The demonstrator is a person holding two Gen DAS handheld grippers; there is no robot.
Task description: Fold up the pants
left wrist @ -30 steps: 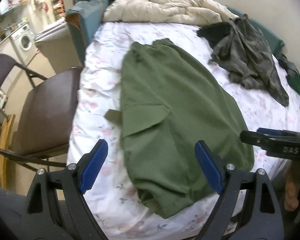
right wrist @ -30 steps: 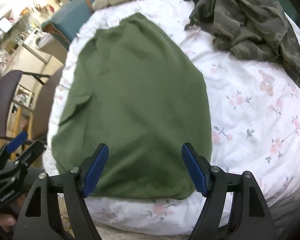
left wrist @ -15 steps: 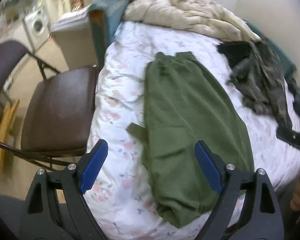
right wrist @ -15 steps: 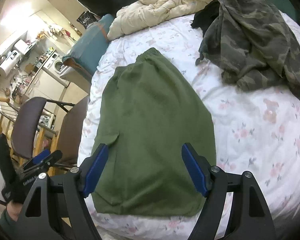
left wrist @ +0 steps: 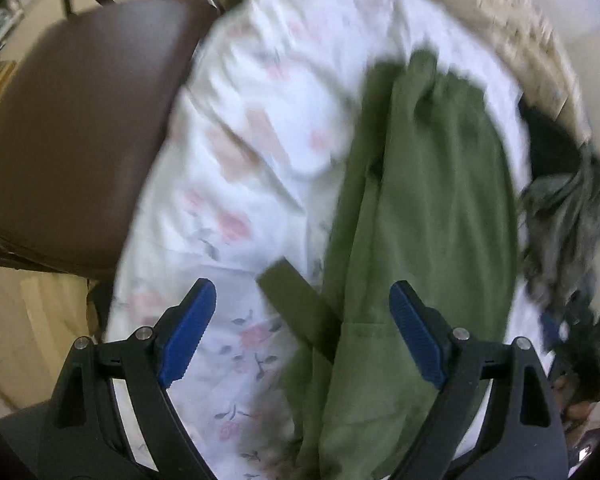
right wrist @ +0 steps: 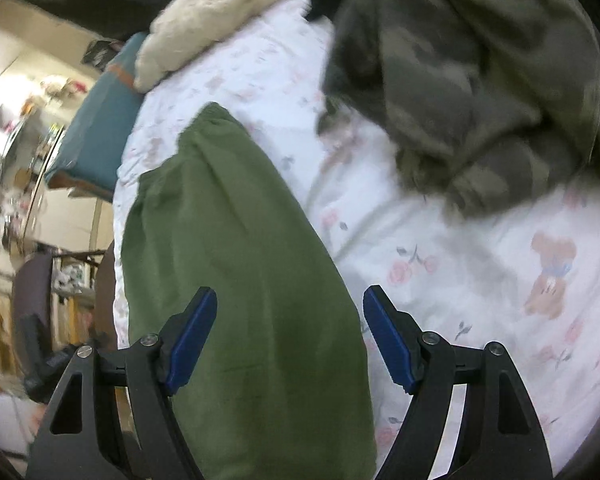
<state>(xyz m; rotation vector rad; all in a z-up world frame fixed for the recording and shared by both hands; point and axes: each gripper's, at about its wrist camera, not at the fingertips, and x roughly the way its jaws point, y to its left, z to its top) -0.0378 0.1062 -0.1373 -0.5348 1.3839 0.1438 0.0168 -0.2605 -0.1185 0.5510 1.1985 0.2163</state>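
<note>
pants: green pants (left wrist: 440,216) lie flat on the flowered bedsheet (left wrist: 236,184), already doubled lengthwise by the look of it
long axis: runs straight away from both grippers, waistband at the far end
strap: a loose strap (left wrist: 300,312) pokes out of the pants' left edge, between the left jaws
left gripper (left wrist: 302,336): spread wide, empty, over the near left edge
right gripper (right wrist: 286,340): spread wide, empty, straddling the right edge
nearer hand: cannot tell
beyond: camouflage garment (right wrist: 480,80) far right, brown chair (left wrist: 72,128) off left
</note>
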